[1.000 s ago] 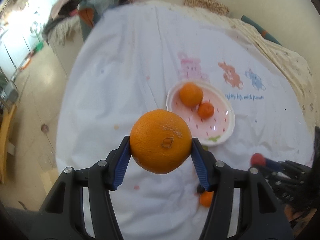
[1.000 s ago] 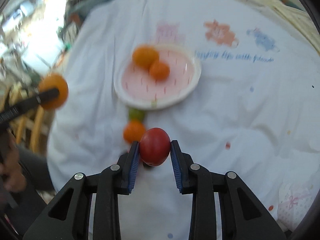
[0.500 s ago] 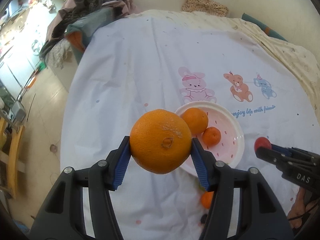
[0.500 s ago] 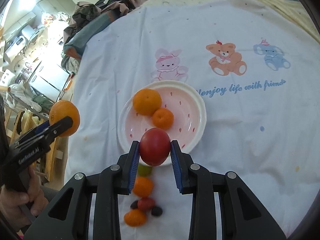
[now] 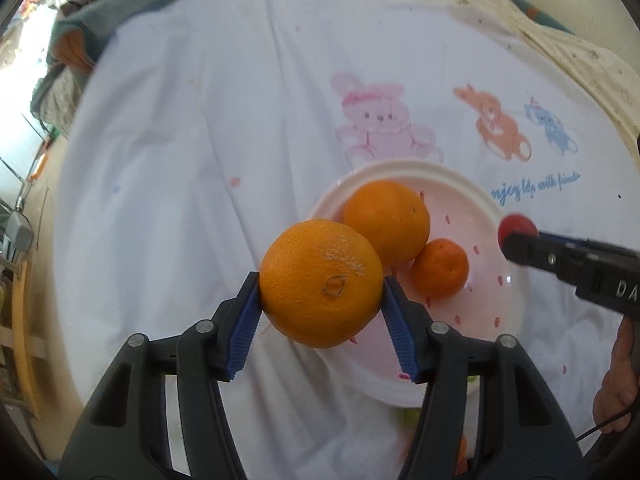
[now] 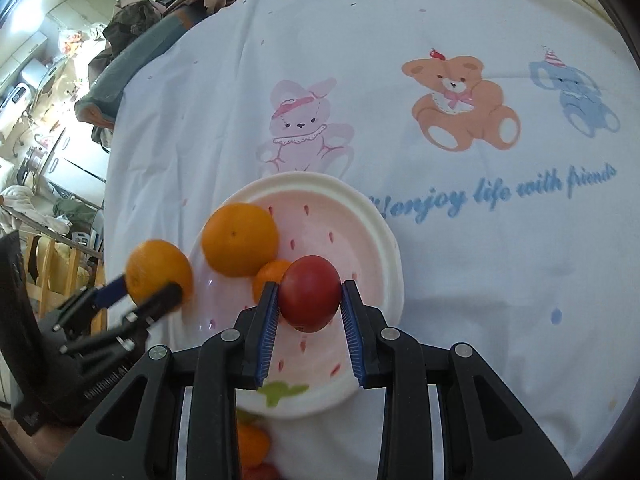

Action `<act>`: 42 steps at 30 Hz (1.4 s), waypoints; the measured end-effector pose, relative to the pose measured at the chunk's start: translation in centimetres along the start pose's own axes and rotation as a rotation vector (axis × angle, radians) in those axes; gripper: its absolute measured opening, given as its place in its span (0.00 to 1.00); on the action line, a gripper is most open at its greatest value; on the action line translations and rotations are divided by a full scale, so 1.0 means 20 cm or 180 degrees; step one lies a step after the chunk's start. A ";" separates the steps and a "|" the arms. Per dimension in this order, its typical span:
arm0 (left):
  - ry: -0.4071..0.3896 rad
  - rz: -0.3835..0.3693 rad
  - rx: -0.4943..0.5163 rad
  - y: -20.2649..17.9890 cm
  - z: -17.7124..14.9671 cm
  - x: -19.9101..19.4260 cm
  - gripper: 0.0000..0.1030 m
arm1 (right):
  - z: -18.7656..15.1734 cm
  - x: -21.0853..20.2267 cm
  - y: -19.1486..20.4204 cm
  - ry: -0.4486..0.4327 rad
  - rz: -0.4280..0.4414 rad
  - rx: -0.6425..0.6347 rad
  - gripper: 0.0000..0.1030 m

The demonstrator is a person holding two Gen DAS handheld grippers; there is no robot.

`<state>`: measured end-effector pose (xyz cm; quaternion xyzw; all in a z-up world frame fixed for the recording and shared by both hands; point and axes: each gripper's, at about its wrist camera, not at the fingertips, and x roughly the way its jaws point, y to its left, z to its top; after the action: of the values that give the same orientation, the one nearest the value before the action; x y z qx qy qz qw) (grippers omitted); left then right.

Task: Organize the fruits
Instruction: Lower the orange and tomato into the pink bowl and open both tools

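My left gripper (image 5: 320, 304) is shut on a large orange (image 5: 322, 282) and holds it above the left edge of a white and pink plate (image 5: 492, 280). The plate holds another large orange (image 5: 386, 220) and a small mandarin (image 5: 440, 268). My right gripper (image 6: 308, 308) is shut on a red tomato (image 6: 309, 294) and holds it over the plate (image 6: 360, 240), just in front of the mandarin (image 6: 270, 274). The right gripper also shows in the left wrist view (image 5: 520, 240), and the left gripper in the right wrist view (image 6: 160, 284).
The plate lies on a white cloth (image 6: 460, 140) printed with a rabbit, a bear and blue writing. Small orange (image 6: 250, 446), red (image 6: 264, 472) and green fruits lie on the cloth just behind my right gripper. Clothes are piled (image 6: 168, 12) at the far left edge.
Both grippers have moved forward and down toward the plate with their fruit. The orange and the tomato now hang over the plate, closer to the fruit in it.
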<state>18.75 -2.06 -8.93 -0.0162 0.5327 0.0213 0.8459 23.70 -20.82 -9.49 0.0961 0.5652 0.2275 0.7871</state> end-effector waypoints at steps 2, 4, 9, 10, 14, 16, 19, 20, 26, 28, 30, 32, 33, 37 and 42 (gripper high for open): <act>0.0025 0.0010 -0.0011 -0.01 0.00 0.03 0.53 | 0.02 0.04 -0.01 0.0019 -0.0025 -0.0001 0.32; 0.0056 -0.0032 -0.0020 -0.02 0.01 0.04 0.54 | 0.04 0.08 -0.03 0.0062 -0.0027 0.0022 0.32; 0.0103 -0.0039 -0.0100 -0.02 0.03 0.05 0.54 | 0.04 0.13 -0.09 0.0132 -0.0028 0.0122 0.32; 0.0111 -0.0049 -0.0115 -0.02 0.03 0.05 0.54 | 0.04 0.13 -0.10 0.0130 -0.0047 0.0126 0.32; 0.0149 -0.0081 -0.0182 -0.01 0.03 0.06 0.56 | 0.03 0.13 -0.12 0.0111 -0.0076 0.0185 0.32; 0.0149 -0.0073 -0.0157 -0.01 0.02 0.06 0.56 | 0.03 0.13 -0.13 0.0113 -0.0070 0.0192 0.32; 0.0157 -0.0055 -0.0098 -0.02 0.02 0.06 0.59 | 0.03 0.13 -0.13 0.0132 -0.0063 0.0198 0.32; 0.0144 -0.0054 -0.0082 -0.02 0.02 0.06 0.59 | 0.03 0.13 -0.13 0.0137 -0.0055 0.0211 0.32; -0.0006 0.0007 0.0034 -0.06 0.00 0.02 0.75 | 0.03 0.12 -0.13 0.0099 -0.0041 0.0248 0.33; 0.0003 -0.0018 0.0040 -0.06 0.00 0.02 0.77 | 0.03 0.11 -0.14 0.0091 -0.0017 0.0278 0.35; 0.0028 -0.0082 0.0047 -0.07 0.00 0.02 0.80 | 0.03 0.11 -0.14 0.0086 -0.0018 0.0277 0.35; -0.0003 -0.0081 0.0081 -0.08 0.00 0.01 0.80 | 0.03 0.11 -0.14 0.0082 -0.0005 0.0291 0.35; -0.0016 -0.0053 0.0109 -0.09 -0.01 0.00 0.80 | 0.03 0.11 -0.14 0.0089 0.0003 0.0304 0.37; -0.0026 -0.0031 0.0107 -0.09 0.00 0.00 0.80 | 0.04 0.09 -0.14 0.0069 0.0015 0.0328 0.41; 0.0017 -0.0107 0.0002 -0.05 0.01 0.01 0.80 | 0.06 0.05 -0.12 0.0021 0.0056 0.0364 0.46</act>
<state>19.07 -3.13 -9.11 -0.0248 0.5345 0.0069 0.8448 25.66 -22.42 -10.84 0.1451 0.5790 0.2019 0.7765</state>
